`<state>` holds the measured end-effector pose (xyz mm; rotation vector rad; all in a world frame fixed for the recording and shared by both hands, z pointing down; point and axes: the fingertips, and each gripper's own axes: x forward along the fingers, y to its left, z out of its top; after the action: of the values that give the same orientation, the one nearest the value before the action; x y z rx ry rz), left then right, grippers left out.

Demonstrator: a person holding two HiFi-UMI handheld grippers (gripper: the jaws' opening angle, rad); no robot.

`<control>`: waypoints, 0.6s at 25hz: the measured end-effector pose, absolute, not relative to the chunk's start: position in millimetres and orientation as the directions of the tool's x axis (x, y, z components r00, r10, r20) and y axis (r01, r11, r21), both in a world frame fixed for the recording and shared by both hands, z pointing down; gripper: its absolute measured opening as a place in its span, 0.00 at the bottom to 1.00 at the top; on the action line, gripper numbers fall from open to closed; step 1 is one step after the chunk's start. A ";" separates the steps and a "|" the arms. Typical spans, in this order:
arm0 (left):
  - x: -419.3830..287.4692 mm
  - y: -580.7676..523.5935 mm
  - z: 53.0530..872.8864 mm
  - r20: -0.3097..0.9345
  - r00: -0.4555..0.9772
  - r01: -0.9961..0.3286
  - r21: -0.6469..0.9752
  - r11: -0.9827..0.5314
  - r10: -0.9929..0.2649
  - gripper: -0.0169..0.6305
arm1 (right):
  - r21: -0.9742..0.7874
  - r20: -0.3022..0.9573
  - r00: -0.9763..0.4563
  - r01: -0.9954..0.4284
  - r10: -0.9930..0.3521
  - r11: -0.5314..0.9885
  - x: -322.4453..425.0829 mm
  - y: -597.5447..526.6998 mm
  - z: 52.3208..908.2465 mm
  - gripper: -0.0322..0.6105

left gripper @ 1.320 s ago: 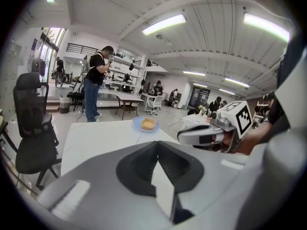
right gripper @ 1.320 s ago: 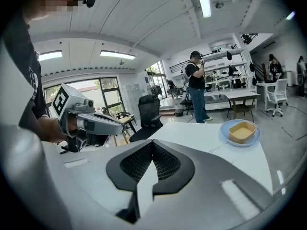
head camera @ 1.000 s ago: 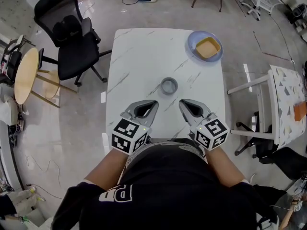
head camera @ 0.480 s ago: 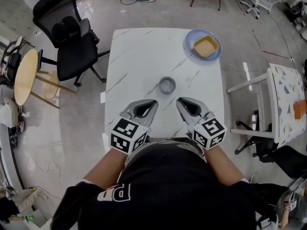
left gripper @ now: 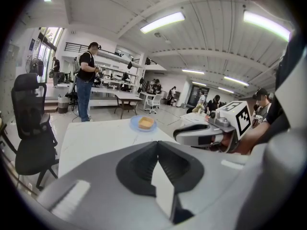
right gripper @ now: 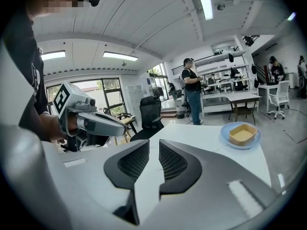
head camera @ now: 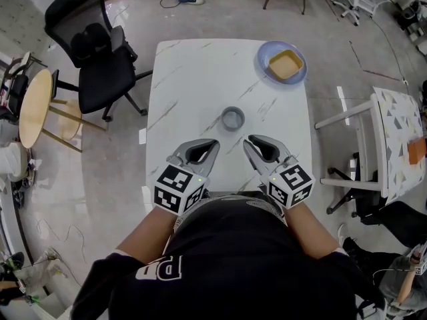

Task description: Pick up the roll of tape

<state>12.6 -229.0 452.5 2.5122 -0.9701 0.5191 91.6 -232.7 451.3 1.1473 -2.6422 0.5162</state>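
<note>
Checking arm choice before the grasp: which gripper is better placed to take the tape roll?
Right, marginally. The tape roll lies ahead, between the two; the right gripper looks slightly nearer and has its jaws a little apart, while the left gripper has its jaws together.

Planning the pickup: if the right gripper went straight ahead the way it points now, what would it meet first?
Most likely the roll of tape: the right gripper angles forward and inward across the table toward it. Its height above the table is unclear.
</note>
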 end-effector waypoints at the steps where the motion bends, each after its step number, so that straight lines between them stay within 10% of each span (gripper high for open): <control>1: 12.4 -229.0 452.8 0.470 0.691 -0.696 0.228 -0.681 -0.549 0.12 | -0.229 0.331 -0.672 -0.738 -0.662 0.634 91.5 -232.6 451.5 0.11; 15: 11.6 -229.2 454.8 0.464 0.699 -0.690 0.239 -0.683 -0.543 0.12 | -0.195 0.347 -0.666 -0.740 -0.660 0.644 87.9 -231.1 452.6 0.14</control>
<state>11.6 -229.2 454.8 2.5111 -0.9572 0.5056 87.9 -231.1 452.6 1.1370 -2.6208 0.4725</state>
